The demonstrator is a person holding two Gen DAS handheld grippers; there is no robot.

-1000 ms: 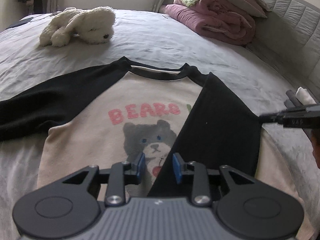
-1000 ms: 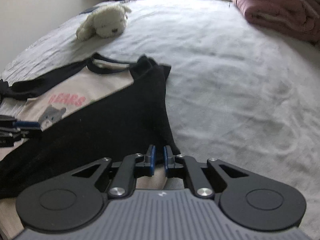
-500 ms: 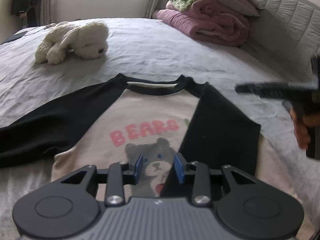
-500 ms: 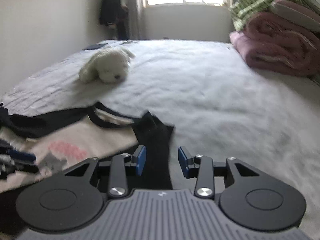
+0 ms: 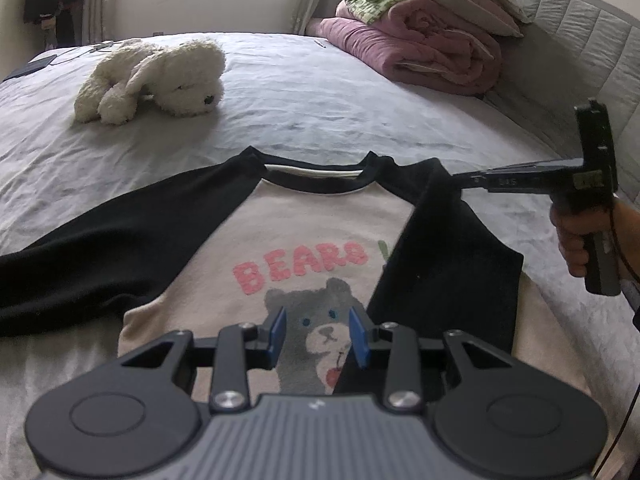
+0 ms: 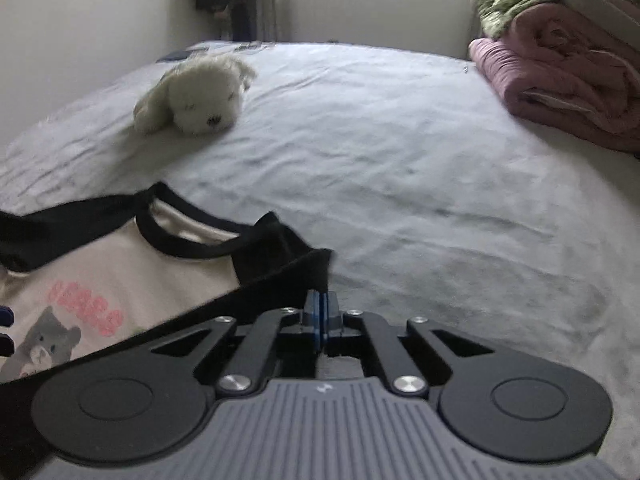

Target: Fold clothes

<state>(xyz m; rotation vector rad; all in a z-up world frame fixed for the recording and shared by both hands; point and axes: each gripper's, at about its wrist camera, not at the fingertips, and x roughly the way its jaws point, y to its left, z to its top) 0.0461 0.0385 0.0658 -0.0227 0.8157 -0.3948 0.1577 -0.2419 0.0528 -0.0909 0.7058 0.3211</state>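
A cream raglan shirt (image 5: 312,220) with black sleeves and a bear print lies face up on the grey bed (image 5: 320,92). Its right sleeve (image 5: 440,272) is folded across the body, while the left sleeve (image 5: 100,248) stretches out flat. My left gripper (image 5: 317,334) hovers open over the bear print with nothing between its pads. A hand holds my right gripper (image 5: 460,179), whose tip meets the shirt's black right shoulder. In the right wrist view that gripper (image 6: 320,316) is shut, with the edge of the black shoulder (image 6: 288,264) running into its pads.
A white plush dog (image 5: 156,80) lies beyond the collar, also in the right wrist view (image 6: 196,96). Folded pink and green quilts (image 5: 432,52) are stacked at the far right against a padded headboard (image 5: 580,60). Bare sheet spreads right of the shirt (image 6: 440,200).
My right gripper travelled from the folded sleeve's lower end up to the shoulder, opening on the way and then shutting there. My left gripper stayed over the bear print.
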